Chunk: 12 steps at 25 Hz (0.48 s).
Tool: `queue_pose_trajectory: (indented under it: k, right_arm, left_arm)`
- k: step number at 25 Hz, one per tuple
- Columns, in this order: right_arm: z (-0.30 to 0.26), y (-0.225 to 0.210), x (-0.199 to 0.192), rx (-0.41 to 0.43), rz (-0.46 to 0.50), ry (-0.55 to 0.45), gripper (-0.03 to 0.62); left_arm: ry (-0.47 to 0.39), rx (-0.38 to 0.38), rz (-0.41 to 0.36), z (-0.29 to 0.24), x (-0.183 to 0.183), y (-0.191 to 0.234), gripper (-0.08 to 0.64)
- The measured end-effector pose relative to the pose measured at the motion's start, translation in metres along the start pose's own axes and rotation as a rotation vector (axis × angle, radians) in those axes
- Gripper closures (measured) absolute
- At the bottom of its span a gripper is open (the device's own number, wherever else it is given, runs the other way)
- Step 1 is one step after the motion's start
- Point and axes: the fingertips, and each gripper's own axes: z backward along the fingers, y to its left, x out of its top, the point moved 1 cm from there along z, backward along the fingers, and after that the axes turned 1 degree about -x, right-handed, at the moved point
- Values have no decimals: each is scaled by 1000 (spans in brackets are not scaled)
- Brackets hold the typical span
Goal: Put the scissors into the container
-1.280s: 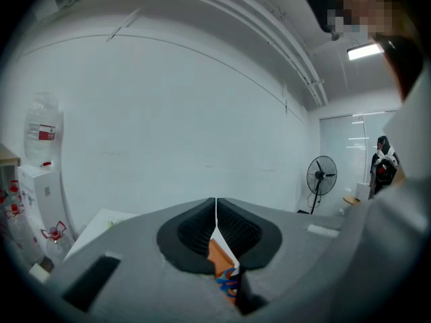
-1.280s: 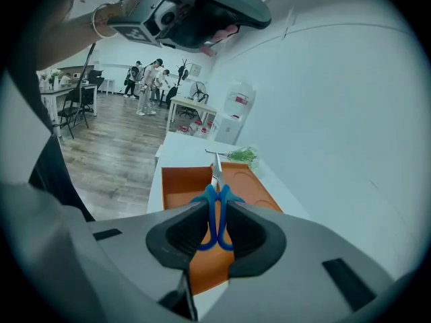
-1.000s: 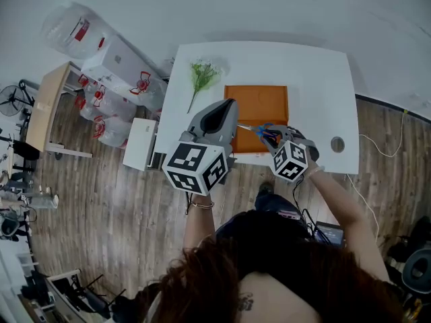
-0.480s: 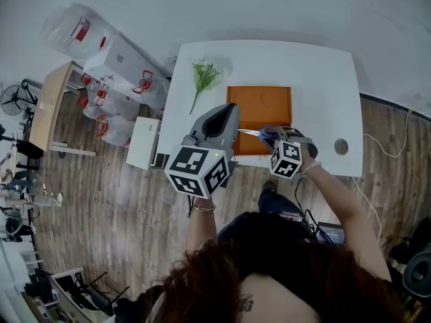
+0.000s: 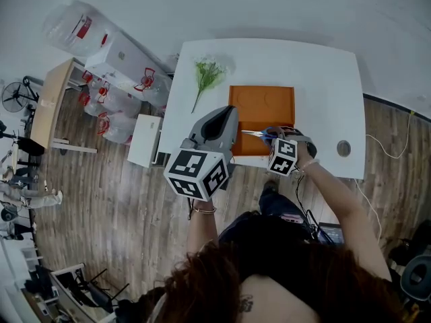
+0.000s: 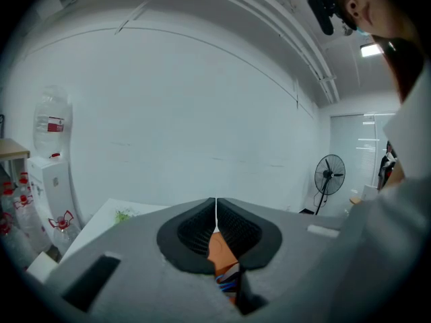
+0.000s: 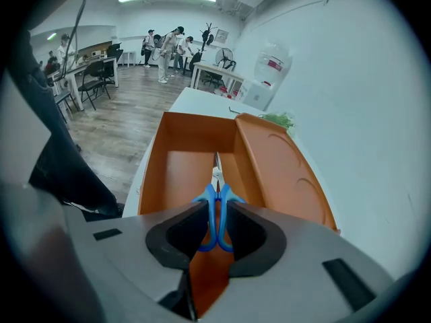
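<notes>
Fingers [image 7: 179, 237] of the right gripper [image 7: 217, 222] are clamping the blue handles of the scissors [image 7: 211, 210]. The scissors are hanging over the near end of the orange container [image 7: 176, 173], blades pointing into it. The container is sitting at the table's [image 5: 323, 79] front edge. The left gripper [image 6: 216, 215] is keeping its fingers together, empty, left of the container.

A green sprig [image 5: 204, 77] lies near the left edge of the white surface [image 5: 323, 73]; a round spot [image 5: 344, 148], perhaps a cable hole, marks its near right corner
</notes>
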Motion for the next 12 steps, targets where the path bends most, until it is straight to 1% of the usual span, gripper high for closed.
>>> queue_pose_trajectory:
  k: [6, 12]
  right_arm:
    - [-6, 0, -2, 3, 34, 50, 511]
    - [-11, 1, -6, 10, 31, 114, 509]
  left_arm:
    - [3, 3, 5, -1, -3, 0, 538]
    - [9, 2, 6, -1, -6, -3, 538]
